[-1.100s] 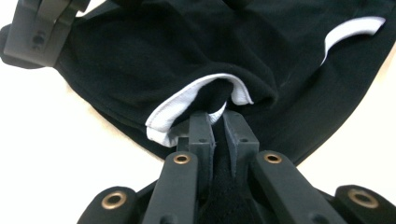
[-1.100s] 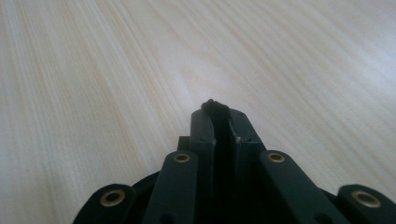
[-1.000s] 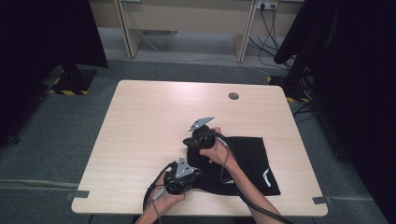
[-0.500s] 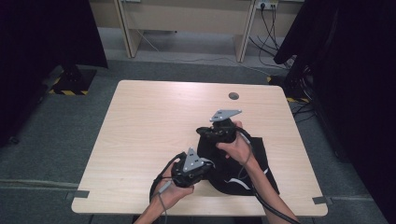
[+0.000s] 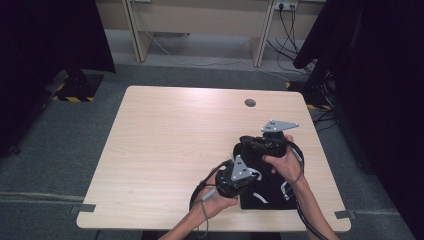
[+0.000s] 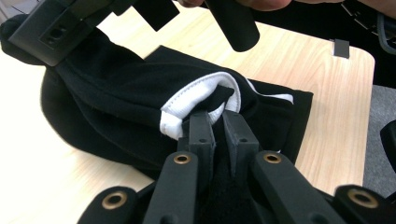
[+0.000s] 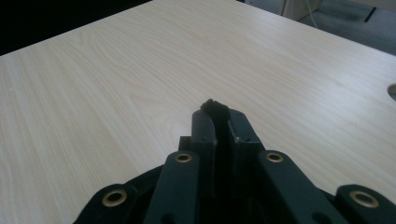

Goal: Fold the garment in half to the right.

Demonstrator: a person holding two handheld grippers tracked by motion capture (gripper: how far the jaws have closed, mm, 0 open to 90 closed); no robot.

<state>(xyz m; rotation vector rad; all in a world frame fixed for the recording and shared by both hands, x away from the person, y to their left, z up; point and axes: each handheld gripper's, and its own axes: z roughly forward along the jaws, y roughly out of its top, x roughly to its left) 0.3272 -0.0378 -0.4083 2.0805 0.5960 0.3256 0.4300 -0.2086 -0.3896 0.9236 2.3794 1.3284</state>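
A black garment (image 5: 270, 192) with white trim lies bunched at the near right of the light wooden table (image 5: 170, 140). My left gripper (image 5: 244, 176) is shut on a fold of it; in the left gripper view the jaws (image 6: 217, 116) pinch black cloth beside a white-edged band (image 6: 205, 91), and the garment (image 6: 116, 93) hangs lifted off the table. My right gripper (image 5: 260, 145), a little farther back and to the right, is shut on a small tuft of black cloth (image 7: 214, 105) that pokes out between its fingertips (image 7: 217, 114).
A round cable hole (image 5: 250, 103) is in the table's far right part. The table's right edge (image 5: 325, 165) runs close beside the right hand. Dark curtains stand on both sides, and cables (image 5: 295, 25) lie on the floor beyond the table.
Both hands have moved right and risen, still shut on the cloth. The garment, spread flat before, is now pulled up and bunched beneath them.
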